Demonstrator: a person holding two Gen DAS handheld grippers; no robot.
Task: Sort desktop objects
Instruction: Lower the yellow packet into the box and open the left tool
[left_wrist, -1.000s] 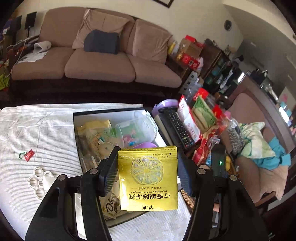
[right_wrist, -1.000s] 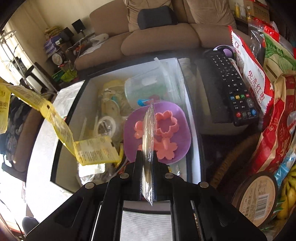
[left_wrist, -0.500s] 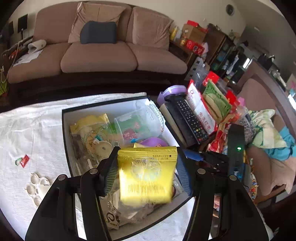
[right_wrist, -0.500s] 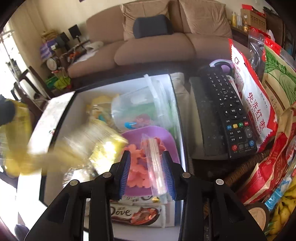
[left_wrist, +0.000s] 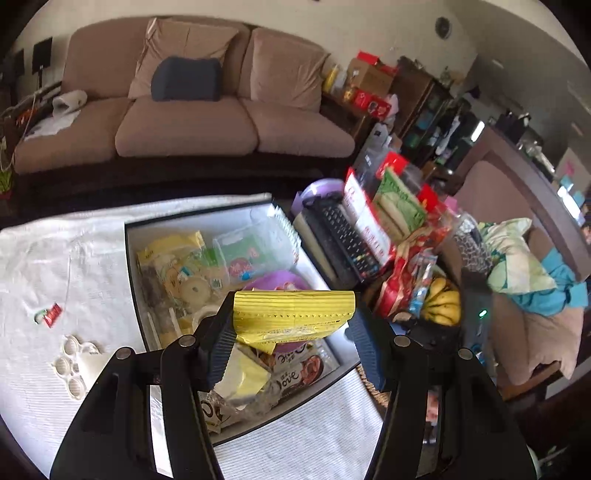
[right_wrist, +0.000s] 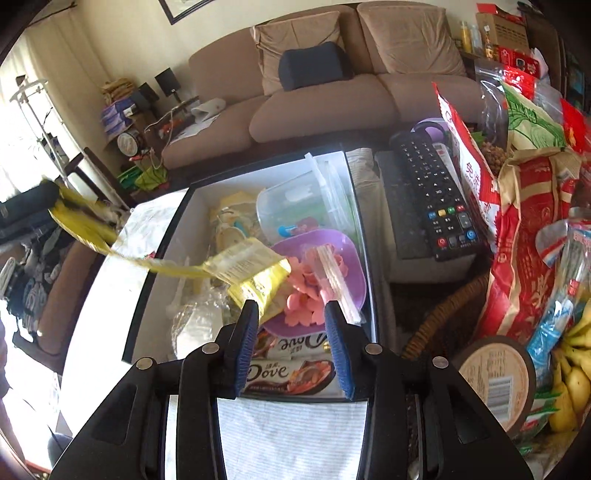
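My left gripper (left_wrist: 291, 328) is shut on the yellow strip of lemon sachets (left_wrist: 295, 314), held above the black-rimmed storage box (left_wrist: 129, 251). In the right wrist view the strip (right_wrist: 243, 266) hangs from the left down into the box (right_wrist: 177, 218), its lower end on the purple bowl (right_wrist: 347, 251). My right gripper (right_wrist: 290, 336) is open and empty over the box's near end. The clear bag of pink flower shapes (right_wrist: 334, 273) lies in the bowl. Dove chocolate bars (right_wrist: 288, 373) lie below the gripper.
A TV remote (right_wrist: 436, 195), snack bags (right_wrist: 524, 236), a round tub (right_wrist: 495, 380) and bananas (right_wrist: 572, 369) crowd the right side. White plastic rings (left_wrist: 74, 365) and a small red tag (left_wrist: 50, 314) lie on the white cloth (left_wrist: 55, 266) left of the box. A sofa stands behind.
My right gripper opened and let the clear bag drop into the purple bowl, then drew back. My left gripper lowered the yellow strip, which now folds down into the box.
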